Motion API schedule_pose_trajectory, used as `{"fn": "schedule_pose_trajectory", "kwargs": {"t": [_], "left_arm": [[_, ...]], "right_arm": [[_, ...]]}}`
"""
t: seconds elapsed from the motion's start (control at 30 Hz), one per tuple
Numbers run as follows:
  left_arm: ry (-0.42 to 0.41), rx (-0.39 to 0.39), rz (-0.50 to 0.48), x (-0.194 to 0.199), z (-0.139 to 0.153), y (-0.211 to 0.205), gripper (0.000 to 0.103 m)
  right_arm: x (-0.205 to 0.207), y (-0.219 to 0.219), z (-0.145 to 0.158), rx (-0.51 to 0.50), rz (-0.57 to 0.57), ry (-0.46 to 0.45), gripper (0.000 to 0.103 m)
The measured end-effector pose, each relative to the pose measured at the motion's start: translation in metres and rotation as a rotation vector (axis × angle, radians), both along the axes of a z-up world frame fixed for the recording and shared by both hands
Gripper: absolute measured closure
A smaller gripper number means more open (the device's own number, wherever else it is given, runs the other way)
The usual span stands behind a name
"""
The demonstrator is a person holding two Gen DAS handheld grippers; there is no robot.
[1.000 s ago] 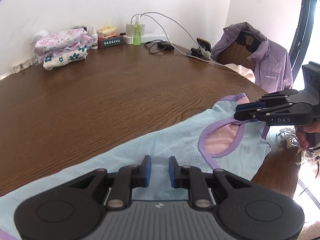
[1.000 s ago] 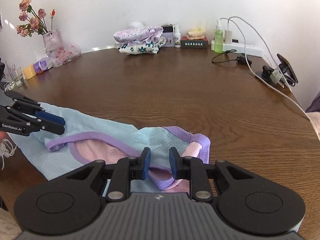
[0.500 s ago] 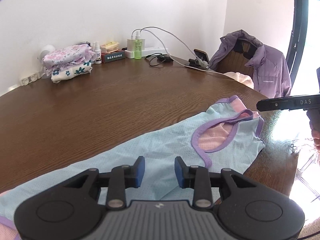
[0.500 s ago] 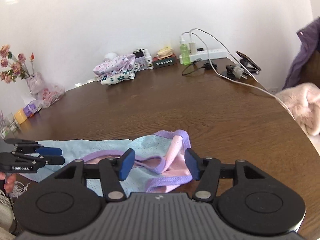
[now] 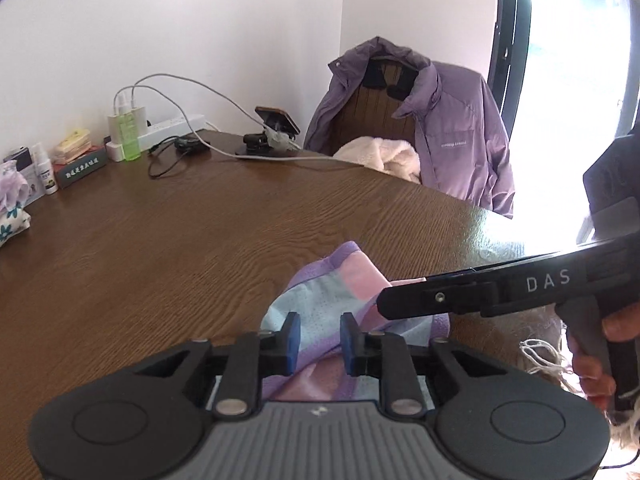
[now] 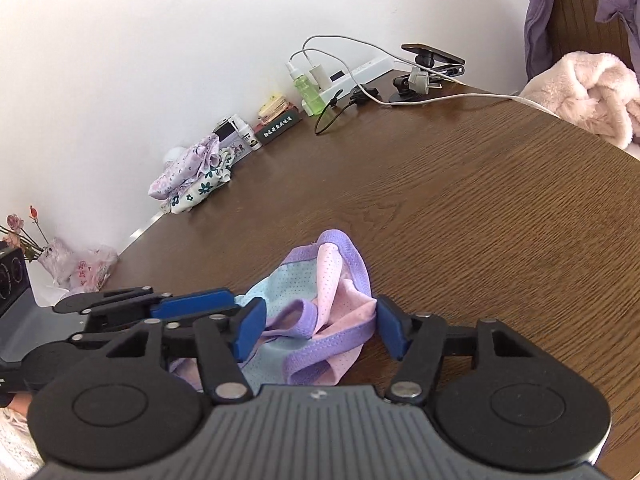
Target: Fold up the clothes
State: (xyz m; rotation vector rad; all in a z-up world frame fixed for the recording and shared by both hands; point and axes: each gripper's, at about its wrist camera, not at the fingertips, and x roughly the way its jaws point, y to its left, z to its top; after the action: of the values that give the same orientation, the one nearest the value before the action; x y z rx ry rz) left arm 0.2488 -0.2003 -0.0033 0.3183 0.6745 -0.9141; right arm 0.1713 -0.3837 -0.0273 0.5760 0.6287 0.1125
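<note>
A light blue mesh garment with purple trim and pink lining lies bunched near the front edge of the brown wooden table; it also shows in the right wrist view. My left gripper is open, its blue pads just above the cloth. My right gripper is open wide with the bunched cloth between its pads. The right gripper reaches in from the right in the left wrist view. The left gripper sits close at the left in the right wrist view.
Folded floral clothes lie by the back wall, with small bottles, a green bottle, a power strip and cables. A phone on a stand is further right. A chair with a purple jacket and pink fleece stands beyond the table edge.
The garment, spread long across the table a second ago, is now gathered into a small bunch. Both grippers have come close together, and the right gripper has opened wider.
</note>
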Motion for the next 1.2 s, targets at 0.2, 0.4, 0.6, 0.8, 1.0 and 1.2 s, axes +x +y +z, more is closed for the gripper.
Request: {"fn": "schedule_pose_trajectory", "kwargs": {"t": [0.2,0.4,0.6,0.8,1.0,1.2], "left_arm": [[0.045,-0.009,-0.002,0.003,-0.015,-0.004,0.089],[0.034,-0.024,0.020,0.002,-0.008,0.003,0.088],[-0.041,-0.063,0.100,-0.009,0.026,0.056,0.088],[-0.032,-0.005,0.174,-0.020,0.016,0.111,0.089],[0.016,0.033,0.124,-0.029,-0.005,0.109,0.090],[0.036,-0.039,0.148,-0.031,-0.007,0.115,0.090]], "right_arm": [[0.004,0.005,-0.011,0.082,-0.011,-0.014,0.073],[0.008,0.005,-0.016,0.105,-0.031,-0.020,0.086],[0.001,-0.004,-0.008,0.044,-0.039,-0.033,0.094],[-0.002,-0.016,0.015,-0.148,-0.057,-0.052,0.094],[-0.008,0.029,0.051,-0.415,0.058,-0.134,0.094],[-0.016,0.115,0.075,-0.567,0.313,-0.238,0.094]]}}
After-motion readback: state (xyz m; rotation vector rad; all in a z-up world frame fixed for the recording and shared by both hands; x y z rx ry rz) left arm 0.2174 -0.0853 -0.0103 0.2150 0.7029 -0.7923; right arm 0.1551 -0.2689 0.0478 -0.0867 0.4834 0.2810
